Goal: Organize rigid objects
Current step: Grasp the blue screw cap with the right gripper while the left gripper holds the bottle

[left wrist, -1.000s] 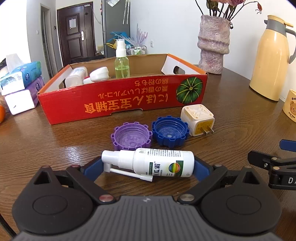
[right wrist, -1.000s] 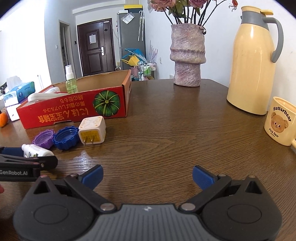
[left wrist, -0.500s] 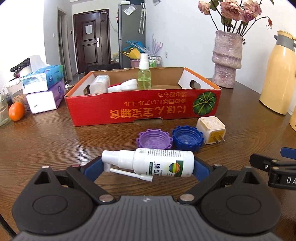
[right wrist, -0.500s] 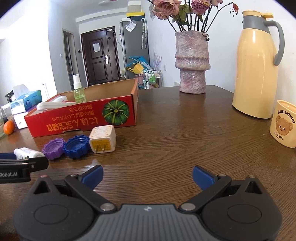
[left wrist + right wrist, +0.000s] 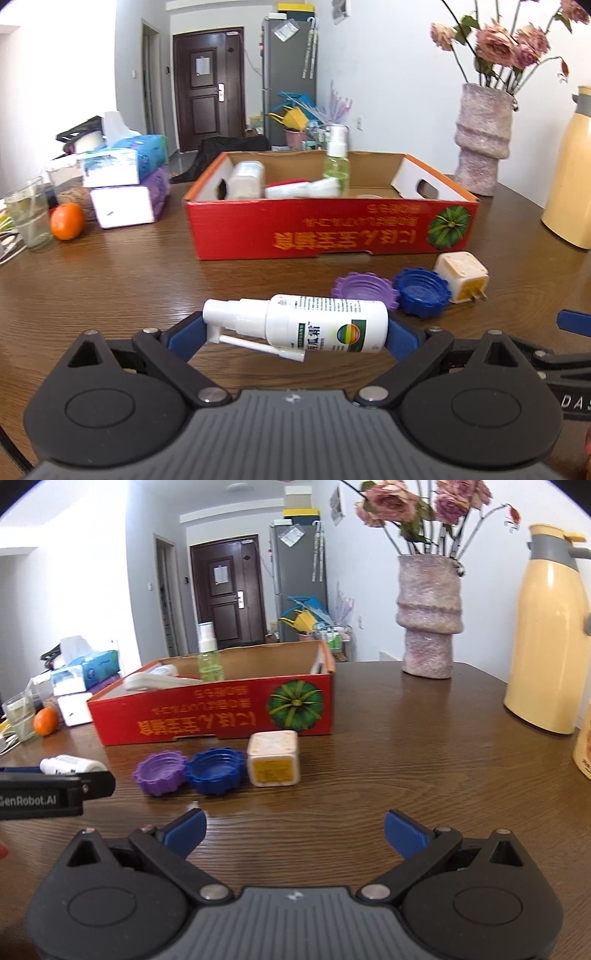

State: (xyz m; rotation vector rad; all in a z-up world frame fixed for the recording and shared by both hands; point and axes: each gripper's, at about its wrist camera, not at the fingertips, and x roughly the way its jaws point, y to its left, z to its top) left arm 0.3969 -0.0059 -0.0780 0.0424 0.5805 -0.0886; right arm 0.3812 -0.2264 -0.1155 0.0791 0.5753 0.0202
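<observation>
My left gripper (image 5: 295, 328) is shut on a white spray bottle (image 5: 314, 323), held sideways with its nozzle to the left, above the wooden table. Ahead stands the red cardboard box (image 5: 332, 229) holding a green spray bottle (image 5: 336, 162) and white containers. In front of the box lie a purple cap (image 5: 364, 290), a blue cap (image 5: 423, 291) and a cream plug adapter (image 5: 461, 275). My right gripper (image 5: 293, 830) is open over bare table, just short of the blue cap (image 5: 216, 770) and the adapter (image 5: 273, 762). The left gripper with the bottle (image 5: 72, 764) shows at the right wrist view's left edge.
A vase of flowers (image 5: 430, 616) and a yellow thermos (image 5: 546, 638) stand at the back right, a bear mug (image 5: 585, 749) at the right edge. Tissue packs (image 5: 125, 184), an orange (image 5: 66, 221) and a glass (image 5: 27, 212) sit left of the box.
My left gripper has risen and drawn back leftward with the bottle, so the box and caps sit farther right. My right gripper has risen and turned toward the caps and adapter.
</observation>
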